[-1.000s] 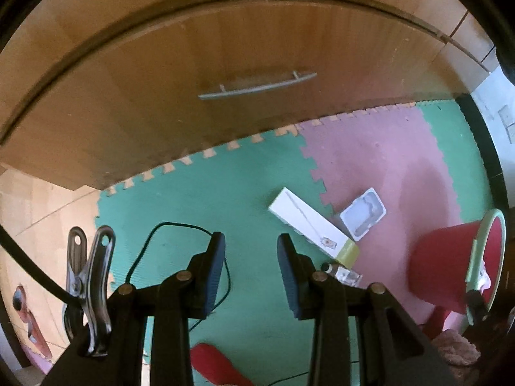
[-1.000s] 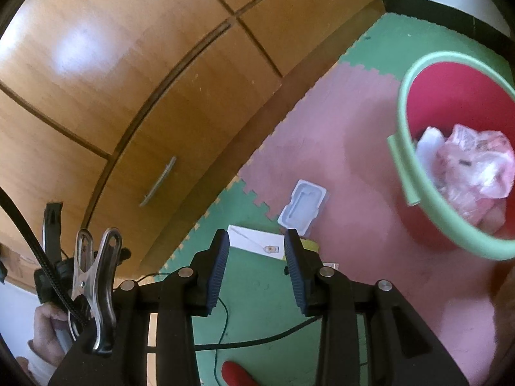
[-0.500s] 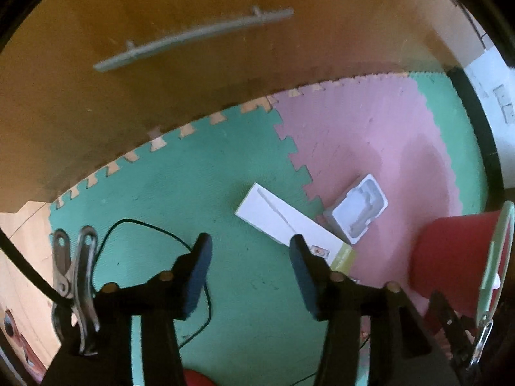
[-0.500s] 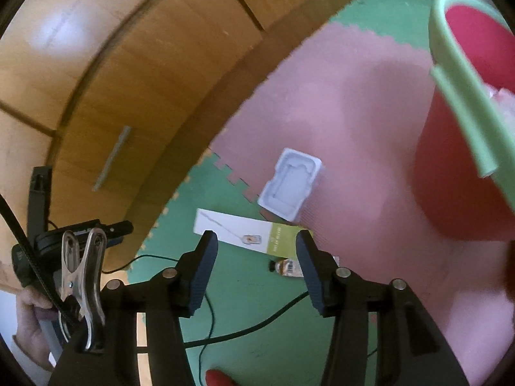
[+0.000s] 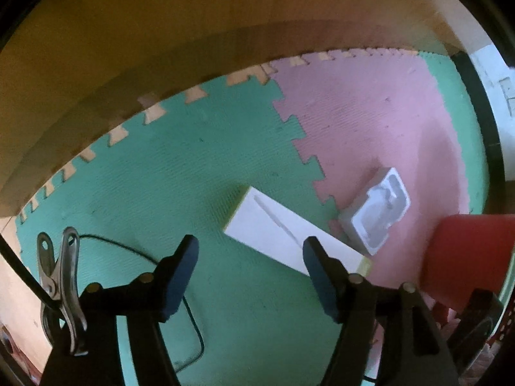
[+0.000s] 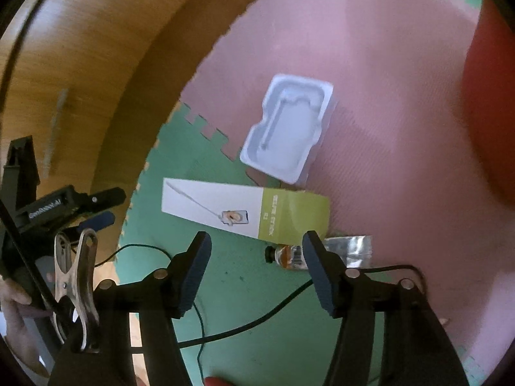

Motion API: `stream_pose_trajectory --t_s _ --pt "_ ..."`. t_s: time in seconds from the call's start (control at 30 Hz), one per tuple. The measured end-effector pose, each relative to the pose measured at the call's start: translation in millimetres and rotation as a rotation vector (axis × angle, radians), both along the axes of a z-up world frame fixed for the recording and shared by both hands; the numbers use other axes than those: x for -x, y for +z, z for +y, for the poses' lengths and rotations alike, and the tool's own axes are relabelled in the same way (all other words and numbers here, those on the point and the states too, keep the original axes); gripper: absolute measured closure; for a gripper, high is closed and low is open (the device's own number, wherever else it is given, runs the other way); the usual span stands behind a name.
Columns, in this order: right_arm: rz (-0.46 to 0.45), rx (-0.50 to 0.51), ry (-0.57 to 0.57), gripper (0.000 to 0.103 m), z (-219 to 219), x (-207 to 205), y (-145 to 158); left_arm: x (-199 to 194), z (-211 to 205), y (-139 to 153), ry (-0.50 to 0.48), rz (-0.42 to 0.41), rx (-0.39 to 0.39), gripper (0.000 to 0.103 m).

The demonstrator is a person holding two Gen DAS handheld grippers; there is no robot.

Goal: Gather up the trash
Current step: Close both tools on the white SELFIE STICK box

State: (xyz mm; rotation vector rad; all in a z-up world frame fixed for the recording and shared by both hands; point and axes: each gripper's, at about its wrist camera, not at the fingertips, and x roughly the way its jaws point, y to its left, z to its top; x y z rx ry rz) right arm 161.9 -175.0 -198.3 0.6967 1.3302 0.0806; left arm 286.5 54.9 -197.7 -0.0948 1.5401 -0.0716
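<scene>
1. Left gripper point(image 5: 251, 255) and right gripper point(image 6: 256, 251): jaws just opened wide, both empty, ready to straddle trash.
2. Small bottle point(image 6: 285, 255) lower centre, touching the selfie-stick box point(image 6: 244, 209).
3. Plastic tray point(image 6: 286, 132) beyond the box, on the pink mat.
4. Red bucket point(image 5: 466, 257) at right edge, near the drop-off.

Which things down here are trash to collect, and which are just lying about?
Job: selfie-stick box, white plastic tray, small bottle, foil wrapper, red bin.
Lying about: black cable, foam mats, wooden cabinet.

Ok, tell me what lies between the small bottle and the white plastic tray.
In the right wrist view, the selfie stick box, its green end, lies between the bottle and the tray.
</scene>
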Motion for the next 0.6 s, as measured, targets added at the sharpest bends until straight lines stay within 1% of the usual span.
stream_pose_trajectory --t_s 0.1,0.3,0.43,0.5,0.6 --pt "0.017 0.034 0.035 0.042 7.9 -6.6 -13.8 -9.9 -0.9 -16.8 -0.032 -0.014 0.022 0.032" --pt "0.056 -0.002 0.033 0.042 9.2 -11.7 -42.1 -15.1 -5.2 -51.6 -0.089 0.022 0.015 0.032" --pt "0.057 -0.009 0.025 0.042 11.0 -17.6 -51.6 -16.3 -2.5 -62.2 -0.067 0.024 0.025 0.032" --pt "0.057 -0.014 0.025 0.042 12.0 -22.1 -54.9 -17.2 -0.9 -64.6 -0.053 0.017 0.051 0.03" --pt "0.06 -0.004 0.018 0.042 10.8 -25.8 -60.1 -16.1 2.1 -66.7 -0.015 0.014 0.078 0.03"
